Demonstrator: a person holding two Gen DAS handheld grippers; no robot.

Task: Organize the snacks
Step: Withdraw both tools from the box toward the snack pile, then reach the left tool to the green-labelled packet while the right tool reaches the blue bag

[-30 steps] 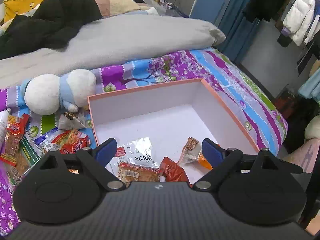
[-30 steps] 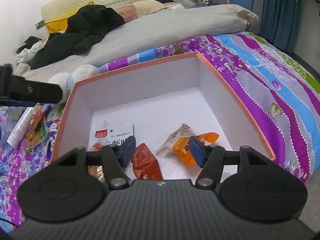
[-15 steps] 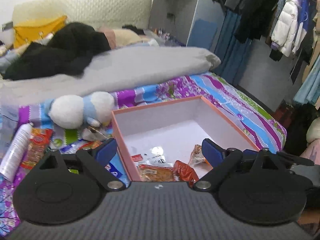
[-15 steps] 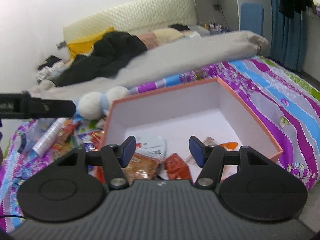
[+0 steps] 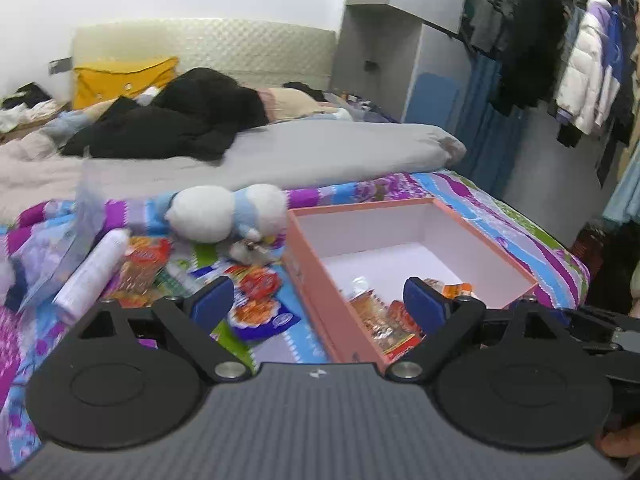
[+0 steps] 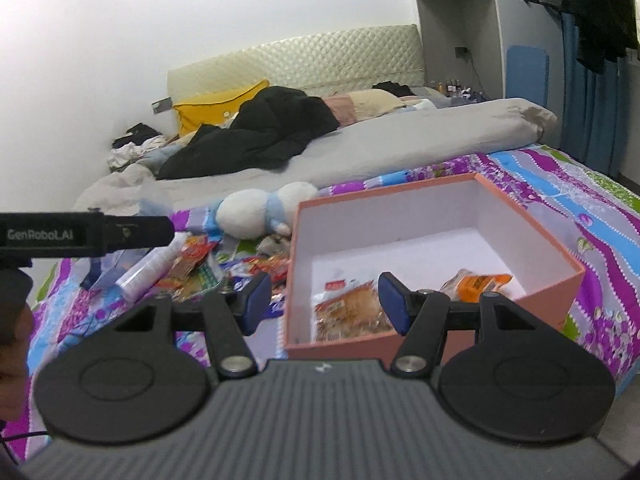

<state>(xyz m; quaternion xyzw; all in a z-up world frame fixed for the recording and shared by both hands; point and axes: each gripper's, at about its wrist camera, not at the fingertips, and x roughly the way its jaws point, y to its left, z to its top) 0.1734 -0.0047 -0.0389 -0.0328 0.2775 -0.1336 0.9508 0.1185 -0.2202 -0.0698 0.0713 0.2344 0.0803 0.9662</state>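
Observation:
A salmon-pink open box [image 5: 312, 280] [image 6: 572, 280] sits on the patterned bedspread with several snack packets [image 5: 380, 316] [image 6: 352, 312] on its white floor, among them an orange one [image 6: 480, 282]. More snack packets [image 5: 256, 292] [image 6: 192, 258] lie loose on the bedspread left of the box. My left gripper [image 5: 318, 300] is open and empty, back from the box's near left corner. My right gripper [image 6: 324, 300] is open and empty too, straddling the box's near left wall from behind. The left gripper's body [image 6: 84, 234] shows at the left edge of the right wrist view.
A white and blue plush toy [image 5: 228, 216] [image 6: 260, 210] lies by the box's far left corner. A white tube [image 5: 92, 270] [image 6: 148, 268] and a clear bag [image 5: 52, 248] lie among the loose snacks. Grey duvet, black clothes and a yellow pillow fill the bed behind; hanging clothes [image 5: 580, 80] stand at the right.
Both grippers have drawn back from over the box and swung left. The box now sits farther off and to the right, and more of the loose snacks, the tube and the room show.

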